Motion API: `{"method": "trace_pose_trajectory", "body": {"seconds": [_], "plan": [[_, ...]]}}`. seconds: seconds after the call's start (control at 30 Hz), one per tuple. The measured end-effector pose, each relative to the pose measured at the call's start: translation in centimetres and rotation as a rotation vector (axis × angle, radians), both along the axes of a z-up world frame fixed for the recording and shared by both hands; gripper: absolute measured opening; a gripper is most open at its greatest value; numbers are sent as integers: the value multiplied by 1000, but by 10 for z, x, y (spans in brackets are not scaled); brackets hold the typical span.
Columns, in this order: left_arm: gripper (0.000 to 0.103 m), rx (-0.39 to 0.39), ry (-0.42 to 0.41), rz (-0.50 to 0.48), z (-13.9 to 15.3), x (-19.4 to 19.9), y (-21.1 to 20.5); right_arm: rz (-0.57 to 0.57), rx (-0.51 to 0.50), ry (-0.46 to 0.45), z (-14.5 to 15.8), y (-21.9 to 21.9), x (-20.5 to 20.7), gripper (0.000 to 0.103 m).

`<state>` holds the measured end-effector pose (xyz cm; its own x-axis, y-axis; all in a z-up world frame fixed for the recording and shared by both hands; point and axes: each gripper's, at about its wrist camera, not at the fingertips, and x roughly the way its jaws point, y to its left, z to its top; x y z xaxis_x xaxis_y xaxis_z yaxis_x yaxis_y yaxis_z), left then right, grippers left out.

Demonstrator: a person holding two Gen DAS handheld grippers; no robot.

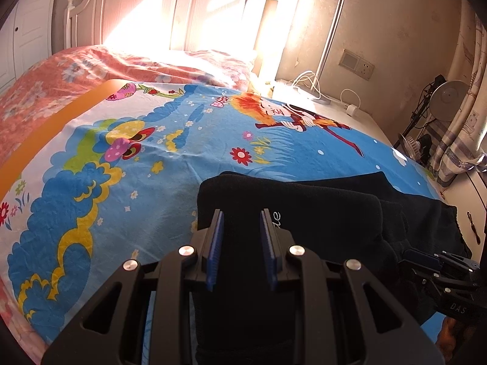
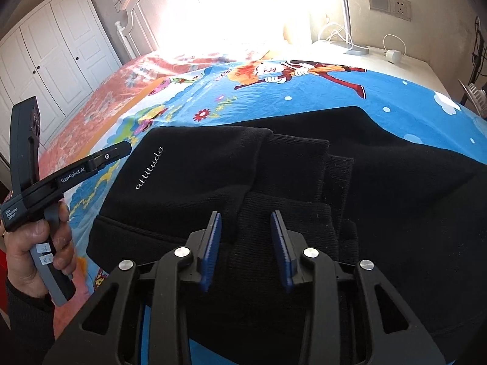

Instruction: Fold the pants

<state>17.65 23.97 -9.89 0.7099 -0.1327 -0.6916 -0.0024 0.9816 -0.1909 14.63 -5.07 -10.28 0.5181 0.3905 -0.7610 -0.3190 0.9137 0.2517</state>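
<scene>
Black pants [image 2: 274, 176] lie part-folded on the bed's cartoon sheet [image 1: 182, 140], both claws, left [image 1: 242, 216] and right [image 2: 246, 217], parted, empty, poised over near layers, likely for the next fold.

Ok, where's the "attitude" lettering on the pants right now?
In the right wrist view the lettering sits on the left part of the black pants, just right of the left gripper tip, on the cartoon bedsheet.

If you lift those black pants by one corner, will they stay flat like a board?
Probably not. The black pants lie in soft folded layers, so they would likely droop and unfold. The fabric looks thick and fleecy, so it would probably not slip easily from the fingers.
</scene>
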Motion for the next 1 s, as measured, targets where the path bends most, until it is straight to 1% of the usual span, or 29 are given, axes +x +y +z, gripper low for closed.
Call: {"method": "trace_pose_trajectory", "body": {"seconds": [0.03, 0.1, 0.13, 0.17, 0.2, 0.23, 0.3, 0.4, 0.47, 0.5, 0.53, 0.6, 0.63, 0.67, 0.7, 0.73, 0.8, 0.83, 0.9, 1.0], "plan": [[25, -1, 1, -1, -1, 0, 0, -3, 8, 10, 0, -3, 2, 23], [25, 0, 3, -3, -2, 0, -1, -2, 14, 12, 1, -7, 3, 22], [25, 0, 0, -5, -2, 0, -2, -5, -5, -18, 4, -6, 1, 23], [25, -1, -4, -10, -1, -1, -3, -26, -35, -85, 9, -5, -3, 26], [25, -2, -10, -16, -1, -1, -4, -44, -59, -154, 15, -4, -6, 49], [25, -2, -15, -24, 0, 0, -6, -52, -64, -205, 20, -3, -7, 95], [25, 8, -16, -52, 1, 4, -12, -65, -56, -273, 31, -2, -3, 96], [25, 55, -1, -69, -1, 22, -18, -53, -87, -243, 38, 7, 23, 95], [24, 49, 47, -52, -8, 41, -11, -56, -128, -245, 38, 13, 37, 94], [24, 55, 88, -51, -16, 52, -8, -61, -164, -225, 33, 16, 45, 92], [22, 67, 128, -59, -25, 63, -5, -61, -189, -194, 27, 19, 53, 87], [23, 90, 121, -57, -28, 73, 2, -71, -241, -129, 10, 21, 67, 82], [31, 126, 126, -31, -27, 76, 6, -75, -282, -95, 0, 22, 72, 80], [39, 143, 130, 6, -25, 77, 11, -72, -292, -63, -9, 21, 75, 80], [42, 129, 121, 37, -22, 74, 18, -72, -289, -47, -17, 20, 76, 80], [40, 101, 102, 55, -16, 66, 23, -69, -292, -44, -23, 19, 75, 81], [40, 43, 39, 57, -3, 43, 26, -68, -304, -66, -28, 21, 71, 82], [40, 27, 8, 57, 3, 29, 24, -72, -308, -72, -28, 21, 70, 83], [40, 3, -47, 35, 12, -3, 13, -78, -316, -80, -28, 23, 69, 83], [41, -4, -84, 25, 11, -50, -6, -78, -306, -82, -29, 21, 69, 84]]}}
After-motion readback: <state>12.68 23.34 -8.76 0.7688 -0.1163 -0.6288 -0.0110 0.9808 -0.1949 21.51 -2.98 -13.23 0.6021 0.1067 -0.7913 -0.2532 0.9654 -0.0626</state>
